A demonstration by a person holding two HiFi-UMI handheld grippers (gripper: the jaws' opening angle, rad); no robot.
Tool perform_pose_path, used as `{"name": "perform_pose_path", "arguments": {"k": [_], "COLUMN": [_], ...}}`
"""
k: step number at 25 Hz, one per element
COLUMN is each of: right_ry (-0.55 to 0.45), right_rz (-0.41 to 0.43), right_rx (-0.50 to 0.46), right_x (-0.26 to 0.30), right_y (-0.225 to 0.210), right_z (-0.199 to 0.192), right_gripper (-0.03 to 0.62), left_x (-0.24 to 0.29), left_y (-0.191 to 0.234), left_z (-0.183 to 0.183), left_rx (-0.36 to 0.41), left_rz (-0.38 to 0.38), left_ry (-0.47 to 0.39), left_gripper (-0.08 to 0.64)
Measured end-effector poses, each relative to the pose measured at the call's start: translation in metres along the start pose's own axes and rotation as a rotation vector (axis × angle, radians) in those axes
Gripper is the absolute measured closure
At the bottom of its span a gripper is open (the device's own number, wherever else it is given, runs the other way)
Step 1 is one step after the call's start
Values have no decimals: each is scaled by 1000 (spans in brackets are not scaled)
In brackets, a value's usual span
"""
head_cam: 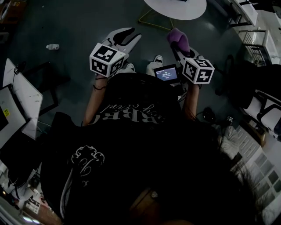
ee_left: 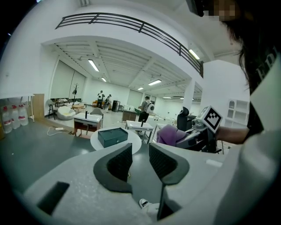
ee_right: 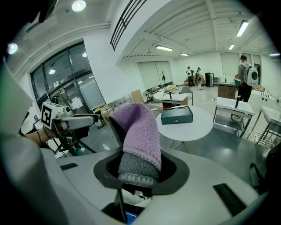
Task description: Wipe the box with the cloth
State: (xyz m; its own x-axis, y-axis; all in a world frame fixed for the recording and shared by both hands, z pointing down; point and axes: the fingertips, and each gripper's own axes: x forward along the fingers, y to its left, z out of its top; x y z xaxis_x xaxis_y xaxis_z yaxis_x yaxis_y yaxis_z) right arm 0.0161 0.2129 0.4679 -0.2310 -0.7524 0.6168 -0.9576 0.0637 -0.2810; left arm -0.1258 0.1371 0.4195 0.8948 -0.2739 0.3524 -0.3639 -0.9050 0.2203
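Observation:
The dark green box lies on a round white table some way ahead of both grippers; it also shows in the right gripper view. My right gripper is shut on a purple fleece cloth, which stands up out of the jaws and folds over. From the head view the cloth sticks out in front of the right gripper, short of the table. My left gripper is open with nothing between its pads, held in the air beside the right one.
Rectangular white desks and several people stand far behind the round table. A small lit screen sits between my arms. A bottle lies on the dark floor at left; shelving stands at right.

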Motion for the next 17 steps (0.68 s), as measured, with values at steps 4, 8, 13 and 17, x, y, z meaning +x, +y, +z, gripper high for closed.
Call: {"name": "perform_pose_path", "arguments": {"k": [4, 8, 13, 17], "right_ry": [9, 10, 8, 10], "right_rz": [-21, -36, -49, -56], "right_rx": [4, 3, 4, -2], "right_x": [-4, -6, -6, -4], "right_y": [10, 16, 19, 22], "right_z": [-9, -13, -10, -9], "right_gripper": [477, 477, 477, 477], "left_x": [-8, -13, -13, -15], "left_y": [-2, -2, 0, 3], "left_z": [-7, -8, -4, -4], "left_rx": [-4, 5, 11, 14], "left_rz": [-24, -41, -57, -64], "left_ry": [5, 0, -5, -6], "left_gripper": [430, 430, 430, 430]}}
